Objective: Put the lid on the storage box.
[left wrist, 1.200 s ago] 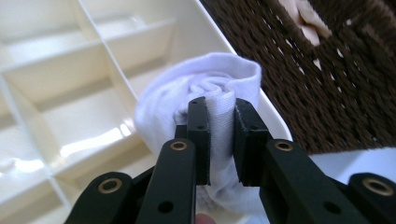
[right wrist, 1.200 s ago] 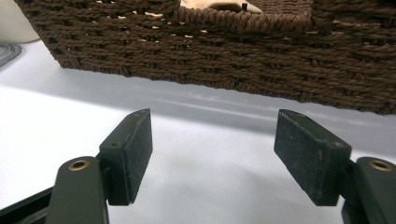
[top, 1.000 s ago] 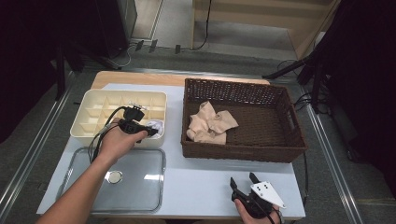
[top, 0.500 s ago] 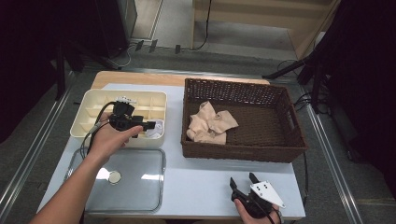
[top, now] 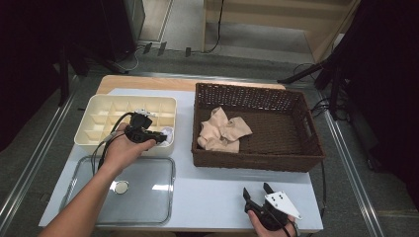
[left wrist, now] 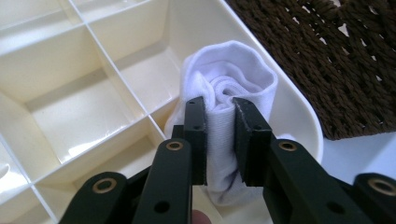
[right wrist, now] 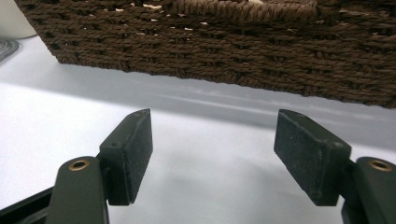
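Your left tongs (left wrist: 219, 135): just closed again, clenched on the rolled white sock (left wrist: 229, 88) | sock: upright in the cream divider tray's (left wrist: 84, 116) corner compartment nearest the wicker basket (top: 296, 148) | your right tongs (right wrist: 212, 158): released, jaws wide over the counter (right wrist: 187, 140), before the basket.

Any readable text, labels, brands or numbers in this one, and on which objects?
None. No print or label shows on the white rolled sock, the cream divided box, the wicker basket, the clear lid, the left gripper or the right gripper.
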The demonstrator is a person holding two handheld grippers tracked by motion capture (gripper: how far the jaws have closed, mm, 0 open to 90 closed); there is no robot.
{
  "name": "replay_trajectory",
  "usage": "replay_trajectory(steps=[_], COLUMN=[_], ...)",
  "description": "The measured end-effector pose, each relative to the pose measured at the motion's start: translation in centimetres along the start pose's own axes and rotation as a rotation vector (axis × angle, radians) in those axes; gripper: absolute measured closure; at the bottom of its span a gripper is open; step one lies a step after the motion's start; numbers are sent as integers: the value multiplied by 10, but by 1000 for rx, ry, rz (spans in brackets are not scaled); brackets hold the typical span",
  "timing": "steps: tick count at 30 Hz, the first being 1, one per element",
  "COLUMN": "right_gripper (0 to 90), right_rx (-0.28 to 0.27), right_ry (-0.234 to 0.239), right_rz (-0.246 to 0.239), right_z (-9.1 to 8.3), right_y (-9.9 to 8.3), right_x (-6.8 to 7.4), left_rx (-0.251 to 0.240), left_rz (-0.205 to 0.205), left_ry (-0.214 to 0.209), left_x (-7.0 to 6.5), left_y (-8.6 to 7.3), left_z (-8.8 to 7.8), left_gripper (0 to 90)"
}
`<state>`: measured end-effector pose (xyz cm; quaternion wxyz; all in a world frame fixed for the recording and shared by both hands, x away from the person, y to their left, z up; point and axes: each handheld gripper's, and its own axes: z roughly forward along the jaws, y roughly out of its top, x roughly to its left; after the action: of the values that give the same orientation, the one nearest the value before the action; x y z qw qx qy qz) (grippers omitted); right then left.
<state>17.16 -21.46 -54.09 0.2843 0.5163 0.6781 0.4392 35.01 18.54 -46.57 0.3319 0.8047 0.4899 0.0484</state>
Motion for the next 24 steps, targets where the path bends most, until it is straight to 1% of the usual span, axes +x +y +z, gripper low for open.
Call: replay_trajectory(steps=[1, 3, 5, 6, 7, 8, 9, 10, 11, 13, 16, 17, 19, 20, 21, 22, 24], right_gripper=[286, 286, 286, 285, 286, 285, 285, 285, 285, 285, 285, 284, 283, 282, 281, 280, 277], right_rx=[0, 1, 1, 1, -1, 0, -2, -2, -2, -4, -12, -13, -15, -17, -19, -20, -22], right_ry=[0, 1, 2, 2, 2, 2, 2, 2, 1, 2, 0, 0, -1, -1, -6, -7, -6], right_rz=[0, -3, -3, -1, 0, 3, 3, 4, 7, 9, 7, 7, 8, 6, 7, 8, 16], right_z=[0, 0, 0, 0, 0, 0, 0, -1, -1, -1, -2, -2, -2, -2, -2, -2, -3], right_y=[0, 0, 0, 0, 0, 0, 0, 0, 0, 0, 1, 1, 1, 1, 1, 2, 2], right_x=[0, 0, 0, 0, -1, -1, -1, -2, -2, -2, -2, -1, -1, -2, -2, -2, -2], left_rx=[14, 51, 57, 49, 36, 22, -9, -19, -43, -79, -118, -143, -187, -208, -226, -252, -283], left_rz=[-6, -1, -11, -9, -7, -7, -16, -22, -35, -31, -13, -17, -19, -11, -4, -3, -8], left_ry=[-4, 11, 19, 23, 26, 18, 12, 6, -4, -13, -5, -5, -35, -35, -25, -1, -9], left_x=[0, -1, -2, -3, -3, -2, -1, 1, 3, 5, 6, 6, 5, 5, 5, 4, 5], left_y=[1, 4, 6, 5, 4, 3, 0, -1, -3, -8, -14, -17, -22, -24, -26, -29, -33], left_z=[1, 2, 4, 3, 3, 2, 0, -2, -4, -11, -18, -20, -25, -28, -29, -31, -34], left_gripper=[792, 794, 792, 787, 778, 764, 742, 715, 688, 651, 569, 547, 508, 489, 453, 403, 338])
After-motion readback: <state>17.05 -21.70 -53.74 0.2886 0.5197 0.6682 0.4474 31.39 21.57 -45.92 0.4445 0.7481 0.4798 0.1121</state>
